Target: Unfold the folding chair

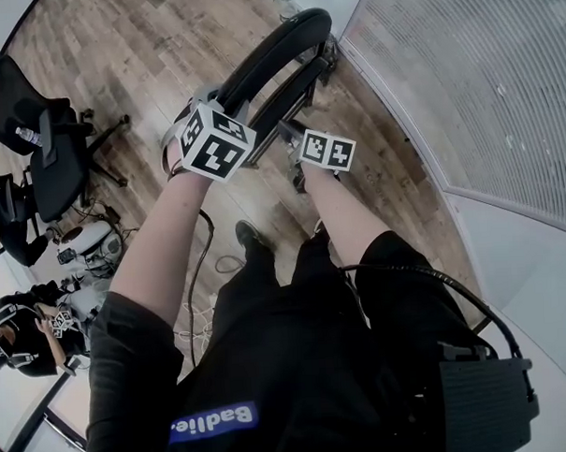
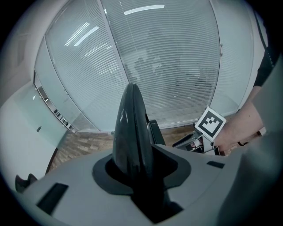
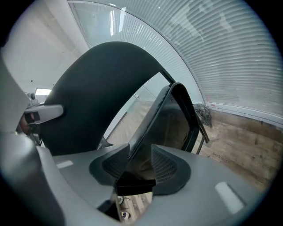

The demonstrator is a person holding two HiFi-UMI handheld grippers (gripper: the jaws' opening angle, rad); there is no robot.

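Note:
The black folding chair (image 1: pixel 275 43) stands folded on the wooden floor, close to the glass wall. My left gripper (image 1: pixel 207 100) is at its curved backrest top. In the left gripper view the backrest edge (image 2: pixel 132 128) fills the gap of that gripper (image 2: pixel 138 174), which is shut on it. My right gripper (image 1: pixel 293 128) is lower and to the right, at the seat. In the right gripper view the thin seat edge (image 3: pixel 177 119) runs between the ribbed pads of this gripper (image 3: pixel 140 159), with a gap left, so it is open. The backrest (image 3: pixel 97 92) looms to the left.
A glass wall with blinds (image 1: pixel 483 80) runs along the right, just behind the chair. Black office chairs (image 1: pixel 45 146) stand at the left, and seated people (image 1: pixel 25 325) are at the lower left. Cables (image 1: pixel 205 271) trail over the floor by my feet.

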